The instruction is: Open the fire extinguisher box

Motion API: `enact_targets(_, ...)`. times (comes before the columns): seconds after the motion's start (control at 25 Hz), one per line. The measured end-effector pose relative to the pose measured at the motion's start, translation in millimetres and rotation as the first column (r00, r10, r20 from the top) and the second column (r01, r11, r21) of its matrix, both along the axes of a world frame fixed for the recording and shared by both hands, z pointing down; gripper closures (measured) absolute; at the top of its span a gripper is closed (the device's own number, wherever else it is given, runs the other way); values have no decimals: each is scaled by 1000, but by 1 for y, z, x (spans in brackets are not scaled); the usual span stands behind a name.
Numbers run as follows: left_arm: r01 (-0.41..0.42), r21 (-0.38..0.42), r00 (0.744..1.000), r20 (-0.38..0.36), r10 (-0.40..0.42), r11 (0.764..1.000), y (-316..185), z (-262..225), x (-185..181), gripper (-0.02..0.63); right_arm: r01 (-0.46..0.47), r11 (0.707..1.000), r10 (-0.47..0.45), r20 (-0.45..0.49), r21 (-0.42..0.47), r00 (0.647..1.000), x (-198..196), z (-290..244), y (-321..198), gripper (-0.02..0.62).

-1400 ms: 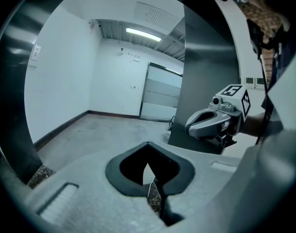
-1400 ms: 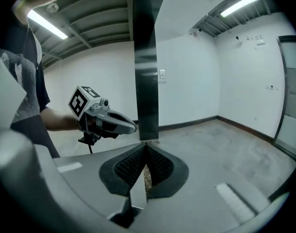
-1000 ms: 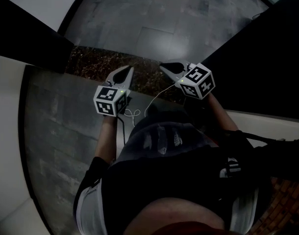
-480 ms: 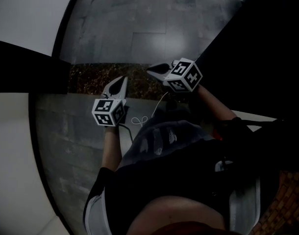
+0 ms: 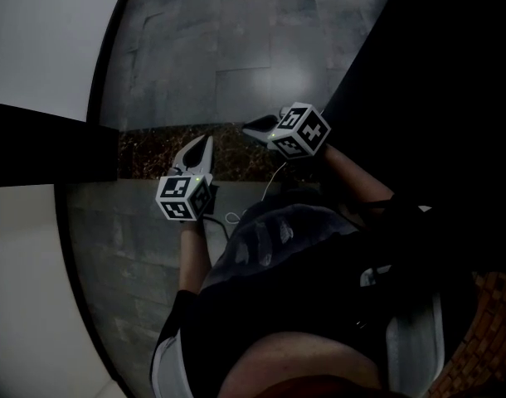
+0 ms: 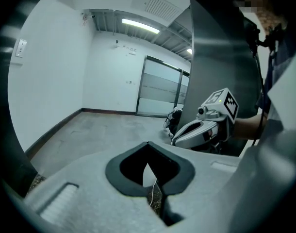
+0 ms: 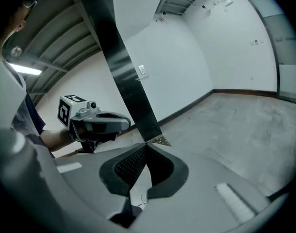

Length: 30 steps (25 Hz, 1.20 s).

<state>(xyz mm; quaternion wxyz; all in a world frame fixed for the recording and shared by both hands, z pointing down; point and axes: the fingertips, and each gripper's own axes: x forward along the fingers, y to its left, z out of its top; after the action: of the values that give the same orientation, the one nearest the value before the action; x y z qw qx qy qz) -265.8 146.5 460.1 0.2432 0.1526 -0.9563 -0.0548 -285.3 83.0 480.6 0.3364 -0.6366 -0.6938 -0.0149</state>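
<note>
- Two grippers, one in each hand: the left gripper [image 5: 205, 139] and the right gripper [image 5: 251, 126]. Each carries one marker cube [image 5: 185, 197]. Both pairs of jaws are pressed together tip to tip, with nothing between them.
- One speckled stone strip [image 5: 149, 152] crosses the floor beneath the tips.
- One dark upright panel [image 5: 419, 65] stands close beside the right gripper. The grey tiled floor [image 5: 236, 40] runs ahead to the white walls [image 6: 56, 72].
- Fire extinguisher box: I can't pick it out in any view.

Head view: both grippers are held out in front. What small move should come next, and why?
Probably turn to find the box, since no view shows it. The left gripper and right gripper hang shut and empty over the floor.
</note>
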Motion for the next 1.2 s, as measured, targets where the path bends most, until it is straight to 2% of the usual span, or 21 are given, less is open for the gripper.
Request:
enact_targets(0.36, 4, 2, 1000, 17, -4, 1000, -13, -4, -10, 606, -1, 1000, 2, -20, 24, 1000, -7, 6, -5, 594)
enact_targets(0.52, 1, 23, 1000, -8, -1, 1000, -11, 5, -8, 606, 21, 999, -19, -60, 36, 998, 3, 13, -4, 594)
enact_targets(0.68, -10, 35, 1000, -24, 10, 999, 9, 12, -13, 606, 27, 998, -24, -57, 62, 998, -1, 17, 13, 594)
enact_targets(0.88, -44, 55, 999, -30, 46, 997, 31, 27, -34, 606, -10, 995, 16, -59, 102, 998, -21, 33, 40, 594)
enact_targets(1.2, -41, 67, 999, -14, 42, 997, 127, 18, -76, 606, -49, 999, 51, -95, 21, 994, -64, 10, 139, 594)
